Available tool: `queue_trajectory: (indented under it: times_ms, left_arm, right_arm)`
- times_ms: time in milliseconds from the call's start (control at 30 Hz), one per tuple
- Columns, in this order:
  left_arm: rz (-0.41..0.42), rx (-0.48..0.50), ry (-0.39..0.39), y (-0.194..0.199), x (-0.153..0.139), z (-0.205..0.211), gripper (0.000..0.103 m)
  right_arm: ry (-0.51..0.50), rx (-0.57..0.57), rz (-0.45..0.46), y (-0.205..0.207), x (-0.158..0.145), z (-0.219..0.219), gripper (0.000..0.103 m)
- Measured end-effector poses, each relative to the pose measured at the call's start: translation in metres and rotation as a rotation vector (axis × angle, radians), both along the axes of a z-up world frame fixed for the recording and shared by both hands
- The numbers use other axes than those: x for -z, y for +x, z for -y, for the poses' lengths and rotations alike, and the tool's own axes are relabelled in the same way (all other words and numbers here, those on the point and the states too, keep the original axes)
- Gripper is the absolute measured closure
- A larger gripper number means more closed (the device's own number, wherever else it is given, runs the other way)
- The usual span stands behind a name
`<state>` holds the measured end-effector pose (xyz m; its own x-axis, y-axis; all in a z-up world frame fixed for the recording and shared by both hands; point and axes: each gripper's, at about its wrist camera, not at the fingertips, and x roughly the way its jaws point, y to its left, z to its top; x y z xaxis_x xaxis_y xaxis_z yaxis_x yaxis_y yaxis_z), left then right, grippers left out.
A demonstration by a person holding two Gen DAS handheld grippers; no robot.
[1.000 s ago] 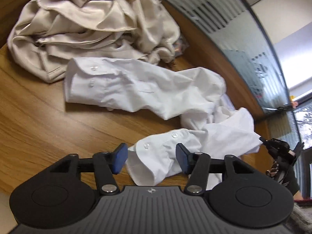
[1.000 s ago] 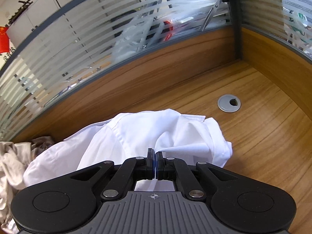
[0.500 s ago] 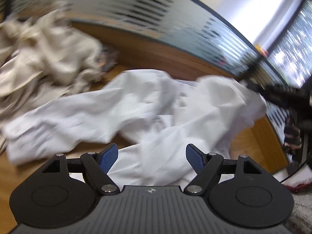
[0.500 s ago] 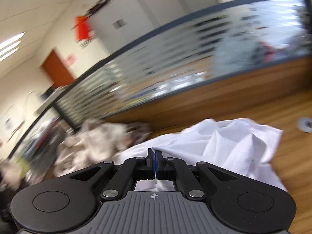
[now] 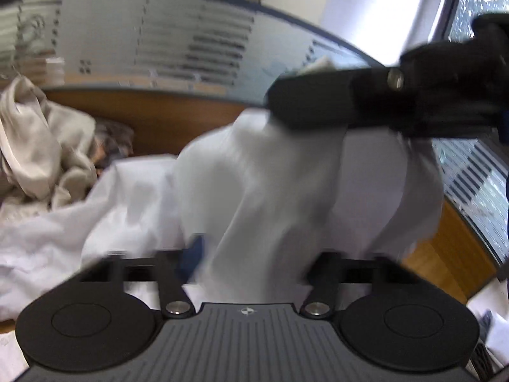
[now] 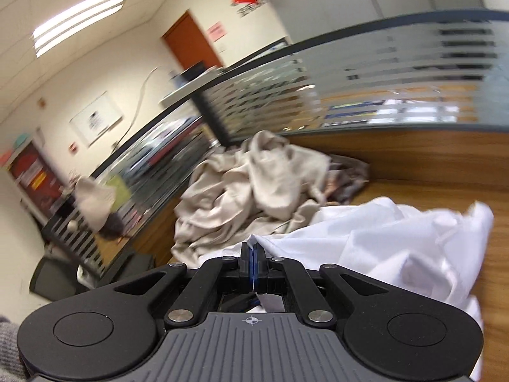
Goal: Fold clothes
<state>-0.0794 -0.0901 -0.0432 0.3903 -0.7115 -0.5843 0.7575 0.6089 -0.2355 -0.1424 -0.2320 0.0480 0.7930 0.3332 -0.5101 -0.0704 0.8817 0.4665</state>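
The white shirt [image 5: 280,191] hangs in a bunched fold from my right gripper [image 5: 276,108], which enters the left wrist view from the upper right. In its own view the right gripper [image 6: 253,254] is shut on a thin edge of the white shirt [image 6: 381,238]. My left gripper [image 5: 251,251] is right below the hanging fold. Its jaws are closing with a thick bunch of shirt between them. One blue pad [image 5: 194,251] shows at the cloth's left edge; the other pad is hidden behind the cloth. The picture is blurred.
A crumpled beige garment pile [image 6: 254,184] lies on the wooden desk [image 6: 429,191] behind the shirt, on the left in the left wrist view [image 5: 38,146]. A striped glass partition [image 5: 191,47] rims the desk's far side.
The right gripper has lifted the shirt off the desk and swung toward the beige pile. The left gripper left the cuff, moved under the hanging fold and now has cloth between its jaws.
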Motion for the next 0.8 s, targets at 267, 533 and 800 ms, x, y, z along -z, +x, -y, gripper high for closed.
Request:
queue_trajectory:
  times_ms: [267,533,800]
  left_arm:
    - [-0.015,-0.290,-0.014,0.028,-0.010,-0.055,0.099]
    - [-0.087,-0.441,0.040,0.031,-0.006,-0.111,0.099]
    - [-0.103,-0.508,0.031,0.010,-0.011,-0.131,0.099]
  right_arm:
    - [-0.059,-0.104,-0.033,-0.014,-0.008,0.010,0.090]
    - [-0.052,0.025,-0.099,-0.043,0.006,0.075,0.071]
    - [-0.171,-0.089,-0.148,0.019,0.059,0.104,0.053]
